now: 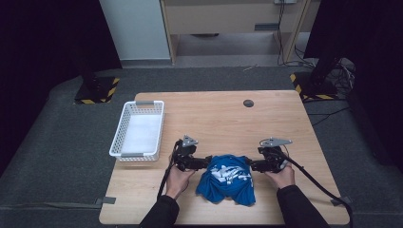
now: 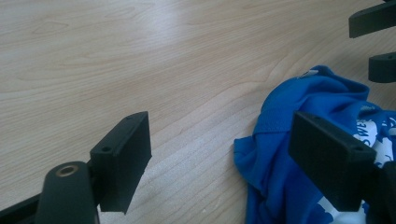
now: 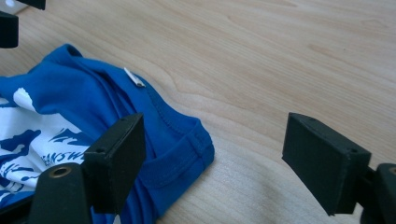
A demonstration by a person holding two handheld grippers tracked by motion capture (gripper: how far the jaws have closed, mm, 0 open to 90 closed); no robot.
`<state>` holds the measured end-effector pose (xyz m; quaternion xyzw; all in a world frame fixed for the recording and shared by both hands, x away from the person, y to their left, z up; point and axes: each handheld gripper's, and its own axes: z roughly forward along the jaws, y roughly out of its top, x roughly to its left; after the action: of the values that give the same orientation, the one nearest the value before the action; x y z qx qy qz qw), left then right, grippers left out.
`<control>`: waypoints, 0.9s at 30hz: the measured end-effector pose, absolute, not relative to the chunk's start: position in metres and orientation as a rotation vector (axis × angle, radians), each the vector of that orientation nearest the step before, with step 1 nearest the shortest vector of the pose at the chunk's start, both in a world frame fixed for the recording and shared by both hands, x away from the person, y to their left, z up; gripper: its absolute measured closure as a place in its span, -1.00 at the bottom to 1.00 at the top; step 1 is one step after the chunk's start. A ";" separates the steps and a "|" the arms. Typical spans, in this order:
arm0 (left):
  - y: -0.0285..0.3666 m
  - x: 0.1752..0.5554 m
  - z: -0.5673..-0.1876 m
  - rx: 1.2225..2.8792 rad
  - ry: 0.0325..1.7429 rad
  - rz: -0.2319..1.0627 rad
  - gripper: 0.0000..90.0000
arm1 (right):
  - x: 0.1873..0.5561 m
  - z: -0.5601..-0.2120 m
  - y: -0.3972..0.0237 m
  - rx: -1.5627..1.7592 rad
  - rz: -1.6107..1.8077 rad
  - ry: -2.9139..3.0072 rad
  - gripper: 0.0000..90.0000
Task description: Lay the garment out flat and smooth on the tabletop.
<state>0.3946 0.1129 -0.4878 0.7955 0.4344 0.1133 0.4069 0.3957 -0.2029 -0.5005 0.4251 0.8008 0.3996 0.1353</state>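
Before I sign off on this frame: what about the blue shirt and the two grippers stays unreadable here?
- Blue shirt, high view: the white print is too small to read.
- Same print, right gripper view: cut off by the left edge and partly behind the right gripper's jaw.
- Left gripper, left gripper view: shirt runs behind one jaw; contact unclear.
- White basket, high view: contents indistinct.

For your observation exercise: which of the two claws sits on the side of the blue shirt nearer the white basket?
The left claw, at the shirt's left edge, beside the basket; the right claw is opposite.
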 end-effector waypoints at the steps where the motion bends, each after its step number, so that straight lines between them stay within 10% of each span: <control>1: 0.112 0.395 -0.489 2.008 1.098 0.279 -0.51 | 0.396 -0.502 -0.202 1.232 1.154 2.326 -0.52; 27: 0.106 0.402 -0.513 2.064 1.121 0.164 0.00 | 0.396 -0.522 -0.192 1.221 1.107 2.438 -0.22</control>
<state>0.4018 0.1055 -0.5126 0.8095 0.4396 0.0643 0.3837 0.3958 -0.1924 -0.5218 0.4130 0.8243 0.3742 0.0995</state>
